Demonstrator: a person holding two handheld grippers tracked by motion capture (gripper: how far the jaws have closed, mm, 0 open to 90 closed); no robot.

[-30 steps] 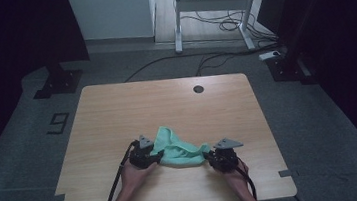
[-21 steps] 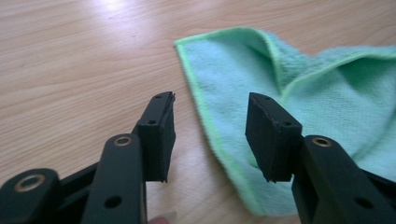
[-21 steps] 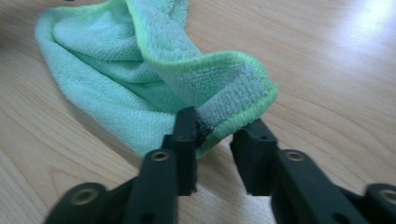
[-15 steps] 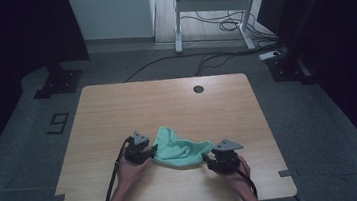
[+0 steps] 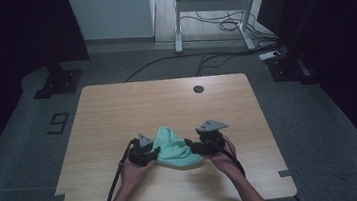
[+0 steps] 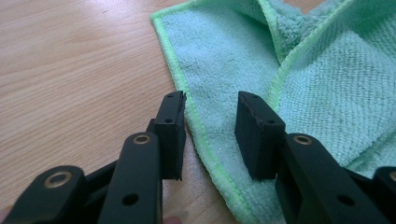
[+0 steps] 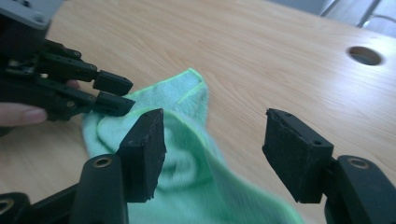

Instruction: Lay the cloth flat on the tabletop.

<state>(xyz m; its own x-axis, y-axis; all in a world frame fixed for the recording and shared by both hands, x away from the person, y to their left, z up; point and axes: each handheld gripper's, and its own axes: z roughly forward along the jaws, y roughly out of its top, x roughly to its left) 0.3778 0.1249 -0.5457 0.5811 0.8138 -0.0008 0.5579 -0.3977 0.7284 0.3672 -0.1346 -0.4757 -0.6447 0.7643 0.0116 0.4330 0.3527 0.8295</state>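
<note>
A light wood-grain desk [image 5: 117, 112] with rounded corners stands on a grey floor. A round cable hole [image 5: 198, 89] sits near its far edge. A crumpled green microfibre cloth [image 5: 174, 148] lies on the near half, roughly centred.

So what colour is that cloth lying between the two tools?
The cloth is mint green with a brighter green stitched edge, clearest in the left gripper view.

Mint-green cloth [image 5: 174, 148] (brighter green hem), pale wood-grain table [image 5: 117, 107], black tools
</note>
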